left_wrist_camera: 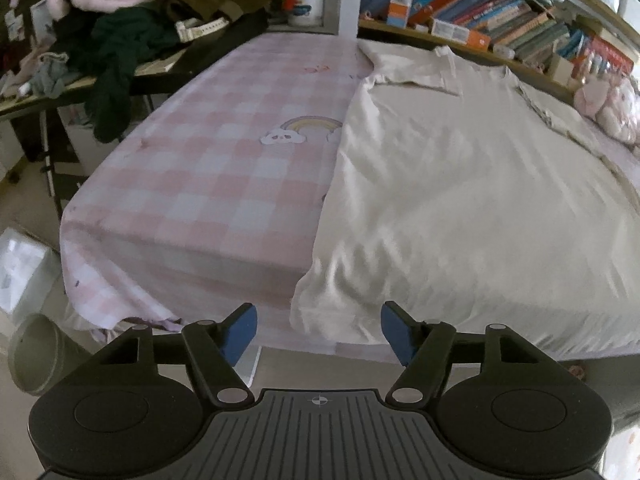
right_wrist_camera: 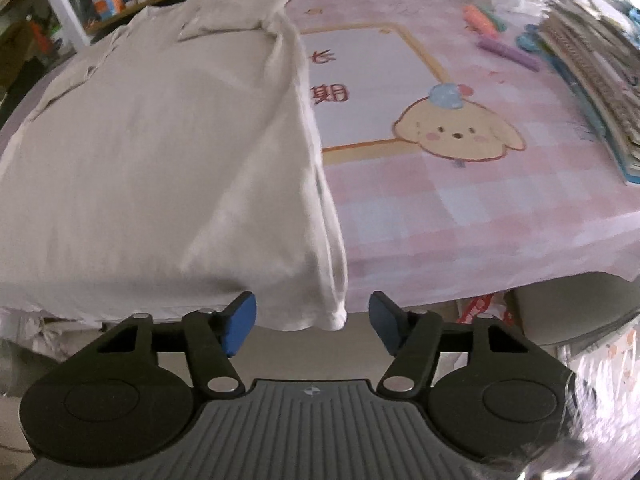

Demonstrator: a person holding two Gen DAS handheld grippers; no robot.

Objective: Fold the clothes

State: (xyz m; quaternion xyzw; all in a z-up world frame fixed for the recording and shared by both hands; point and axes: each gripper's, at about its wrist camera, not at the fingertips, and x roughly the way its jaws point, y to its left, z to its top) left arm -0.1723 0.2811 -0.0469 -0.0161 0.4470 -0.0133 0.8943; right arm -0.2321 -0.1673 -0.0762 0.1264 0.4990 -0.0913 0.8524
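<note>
Both tongs, left gripper (left_wrist_camera: 319,333) & right gripper (right_wrist_camera: 312,322), gape w/ nothing gripped at the bed's (left_wrist_camera: 192,184) near edge, by the shirt's (right_wrist_camera: 160,152) hem corners.

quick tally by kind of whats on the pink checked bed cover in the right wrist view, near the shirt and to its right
Cream shirt: 1
Stack of books: 1
Purple stick-shaped item: 1
Orange stick-shaped item: 1
Total: 4
Smaller items at the far edge are too blurred to count.
</note>
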